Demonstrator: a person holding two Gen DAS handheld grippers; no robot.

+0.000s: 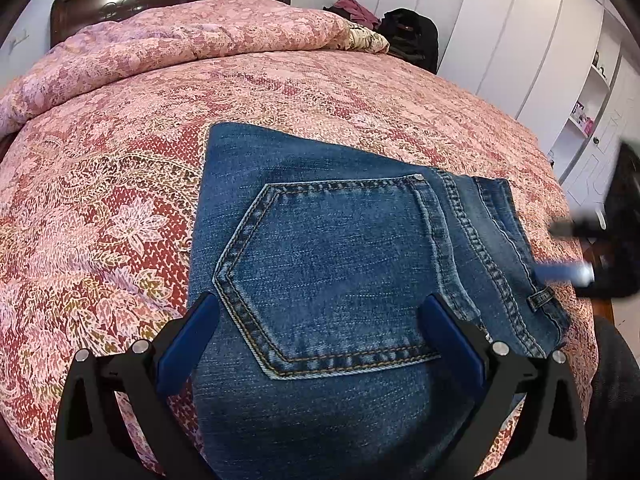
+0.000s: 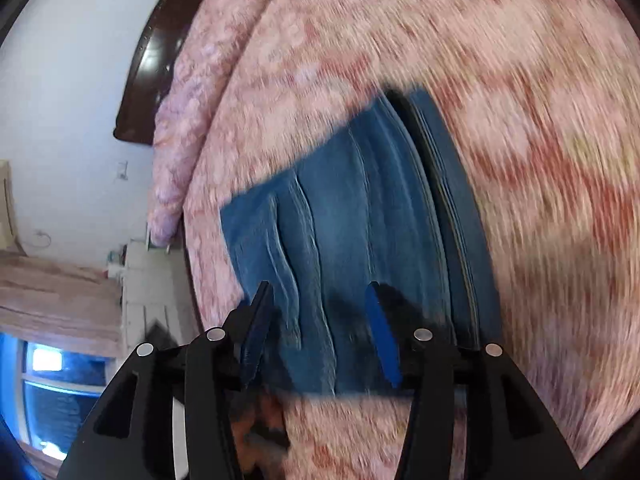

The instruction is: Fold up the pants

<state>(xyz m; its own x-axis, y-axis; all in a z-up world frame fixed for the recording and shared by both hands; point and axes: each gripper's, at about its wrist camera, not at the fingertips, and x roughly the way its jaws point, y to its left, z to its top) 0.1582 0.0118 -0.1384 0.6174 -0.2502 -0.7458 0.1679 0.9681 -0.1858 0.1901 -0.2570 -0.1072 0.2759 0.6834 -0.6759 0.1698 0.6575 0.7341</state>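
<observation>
In the left wrist view the jeans point(image 1: 344, 264) lie folded into a compact rectangle on the bed point(image 1: 120, 200), back pocket point(image 1: 332, 276) facing up, waistband edge toward the right. The left gripper point(image 1: 320, 320) hovers over the pocket with its jaws spread wide, 1 blue finger on each side of it and nothing pinched between them. At the far right edge the right gripper point(image 1: 576, 252) shows only as a dark blur with a blue finger, just off the waistband side of the stack. In the right wrist view, heavily smeared by motion, the same jeans point(image 2: 352, 232) appear as a layered stack on the pink bedspread point(image 2: 520, 160), several fold edges visible. The right gripper point(image 2: 320, 292) has its jaws parted, with denim seen beyond the gap but nothing clamped. By the look of it the folding is essentially done and this is the release stage, both grippers empty. The next move likely calls for no more than drawing the grippers away without snagging a layer, or a light press to flatten the slightly offset edges.
</observation>
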